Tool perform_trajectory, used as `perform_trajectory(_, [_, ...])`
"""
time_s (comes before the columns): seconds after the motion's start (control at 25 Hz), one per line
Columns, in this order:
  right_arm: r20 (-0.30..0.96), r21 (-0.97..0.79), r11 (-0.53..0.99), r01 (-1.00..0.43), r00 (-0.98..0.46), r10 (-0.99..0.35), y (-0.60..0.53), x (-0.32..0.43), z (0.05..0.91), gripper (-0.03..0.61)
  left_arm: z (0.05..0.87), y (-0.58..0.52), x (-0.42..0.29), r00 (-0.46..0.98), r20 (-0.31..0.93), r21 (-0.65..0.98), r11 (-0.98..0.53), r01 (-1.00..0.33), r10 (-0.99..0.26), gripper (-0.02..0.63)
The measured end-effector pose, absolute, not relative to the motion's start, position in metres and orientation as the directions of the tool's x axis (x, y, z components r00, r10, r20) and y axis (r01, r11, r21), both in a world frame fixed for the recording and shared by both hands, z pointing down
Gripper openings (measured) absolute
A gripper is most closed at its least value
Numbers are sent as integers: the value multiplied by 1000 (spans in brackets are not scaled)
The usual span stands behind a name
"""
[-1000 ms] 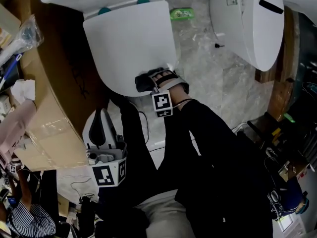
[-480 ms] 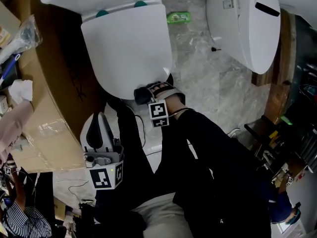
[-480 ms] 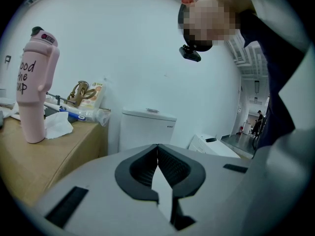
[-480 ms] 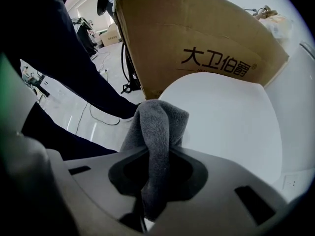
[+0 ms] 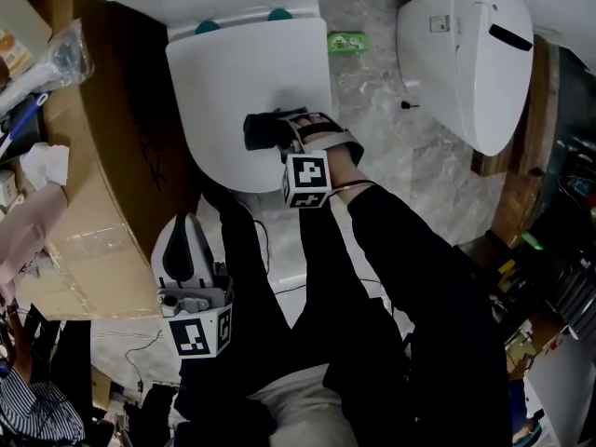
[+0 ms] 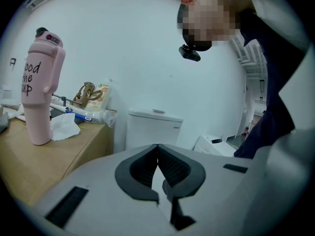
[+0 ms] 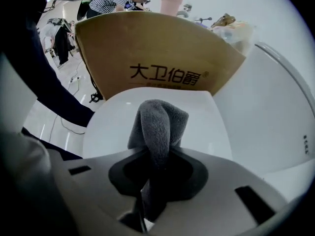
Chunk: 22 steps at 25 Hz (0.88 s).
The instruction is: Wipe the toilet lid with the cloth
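Of our two tools, the right tool (image 5: 276,131) grips our one grey cloth (image 7: 158,124) on the toilet lid (image 5: 247,73), beside a second toilet (image 5: 466,59), while the left tool (image 6: 158,155) sits closed and empty.

grey marbled floor (image 5: 372,110), white toilet (image 5: 251,73) standing on it, green packet (image 5: 346,41), cardboard box (image 5: 98,203)

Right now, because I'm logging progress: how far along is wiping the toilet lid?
Done: the cloth is clamped in the right gripper. In hand: it appears pressed on the toilet lid, on the front half. Left: no wipe marks show, so the area covered can't be judged; the part toward the hinge likely remains. The left gripper is shut, empty and off the lid.
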State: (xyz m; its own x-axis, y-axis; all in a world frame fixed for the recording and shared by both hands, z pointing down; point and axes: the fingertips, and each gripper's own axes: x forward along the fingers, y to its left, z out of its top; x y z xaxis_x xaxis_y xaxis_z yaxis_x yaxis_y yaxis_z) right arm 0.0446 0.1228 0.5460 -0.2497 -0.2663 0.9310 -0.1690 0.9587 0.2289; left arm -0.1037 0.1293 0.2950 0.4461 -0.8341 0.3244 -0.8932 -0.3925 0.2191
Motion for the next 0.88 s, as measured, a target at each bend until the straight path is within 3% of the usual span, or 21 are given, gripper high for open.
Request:
perform_trajectory(0.44, [903, 392, 919, 51, -214, -373, -16, 37, 544, 66, 291, 110, -119, 373, 334, 205, -319, -925, -866, 15])
perform_trajectory(0.88, [853, 514, 852, 100, -168, -494, -94, 18, 565, 66, 297, 98, -142, 330, 359, 184, -280, -942, -873, 15])
